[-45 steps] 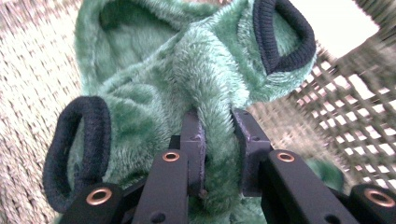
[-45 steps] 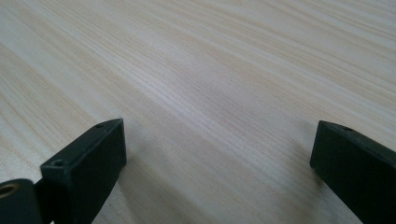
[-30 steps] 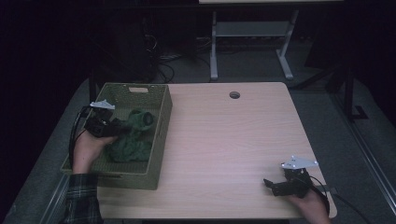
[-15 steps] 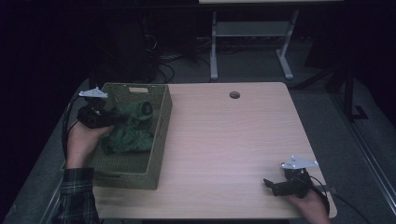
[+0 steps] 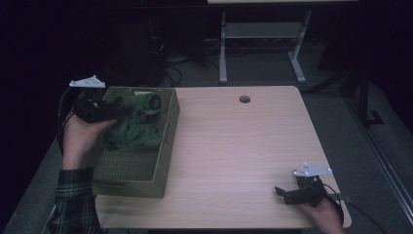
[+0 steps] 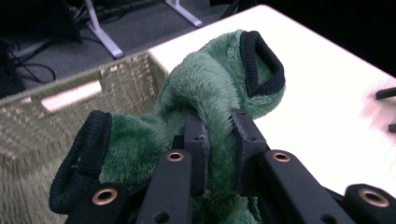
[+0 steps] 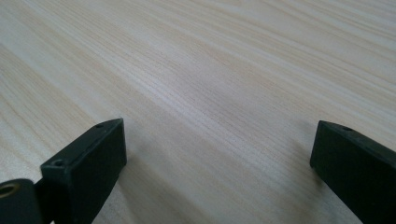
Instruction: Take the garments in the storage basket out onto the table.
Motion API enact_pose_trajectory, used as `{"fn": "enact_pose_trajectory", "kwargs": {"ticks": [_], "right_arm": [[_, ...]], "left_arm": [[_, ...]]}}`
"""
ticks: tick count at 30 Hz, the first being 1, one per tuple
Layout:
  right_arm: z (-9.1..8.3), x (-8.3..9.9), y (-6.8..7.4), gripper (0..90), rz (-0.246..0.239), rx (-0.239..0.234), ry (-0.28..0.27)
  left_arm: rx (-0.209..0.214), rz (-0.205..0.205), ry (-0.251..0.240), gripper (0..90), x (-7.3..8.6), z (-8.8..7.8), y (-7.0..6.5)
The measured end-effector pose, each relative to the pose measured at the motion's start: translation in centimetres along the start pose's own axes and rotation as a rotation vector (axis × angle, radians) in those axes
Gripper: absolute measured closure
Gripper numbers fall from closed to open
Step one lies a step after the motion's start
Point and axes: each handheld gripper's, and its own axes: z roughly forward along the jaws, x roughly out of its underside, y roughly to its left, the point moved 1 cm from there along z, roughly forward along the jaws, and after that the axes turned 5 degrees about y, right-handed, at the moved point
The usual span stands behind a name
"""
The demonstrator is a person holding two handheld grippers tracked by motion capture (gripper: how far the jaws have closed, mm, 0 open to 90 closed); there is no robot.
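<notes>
Light wood-grain rectangular table (image 5: 234, 146) spans the centre of the high view; most of its top is bare, so room for laying something out is judged available to the right of the basket.

Olive woven rectangular basket (image 5: 146, 170) is set on the table's left edge, left-centre of the high view, open side up. It serves as the holding bin for the fabric; one pale wall with a handle slot (image 6: 70, 95) is seen at the left of the left gripper view.

Fuzzy dark-green garment with black ribbed cuffs (image 5: 134, 129) is partly raised above the basket. One tube-like end (image 5: 148, 102) is lifted near the basket's upper rim, while the bulk is draped down inside. In the left gripper view the garment (image 6: 210, 93) is seen arched over the jaws, one cuff at upper right and the other at lower left. A fold near the middle is pinched, probably so both ends hang free and the piece comes out in one pull.

Left gripper (image 5: 109, 111), at the upper left of the high view, is clenched on that fold; the jaws stand narrow, with pile squeezed between the pads (image 6: 196, 140).

Right gripper (image 5: 287, 195), at the lower right of the high view, is rested low by the table's near edge. Its jaws are spread wide with nothing but bare wood between them, apparently parked until a second grip is needed.
</notes>
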Motion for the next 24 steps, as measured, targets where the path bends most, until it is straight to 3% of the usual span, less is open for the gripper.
{"fn": "enact_pose_trajectory", "kwargs": {"ticks": [9, 24], "right_arm": [[0.0, 0.0, 0.0, 3.2, 0.0, 0.0, 0.0], [0.0, 0.0, 0.0, 3.2, -0.001, 0.0, 0.0]], "left_arm": [[0.017, 0.052, -0.037, 78.5, -2.5, -0.7, -1.9], [0.105, 0.115, -0.071, 79.0, -5.4, 1.3, -5.5]]}}
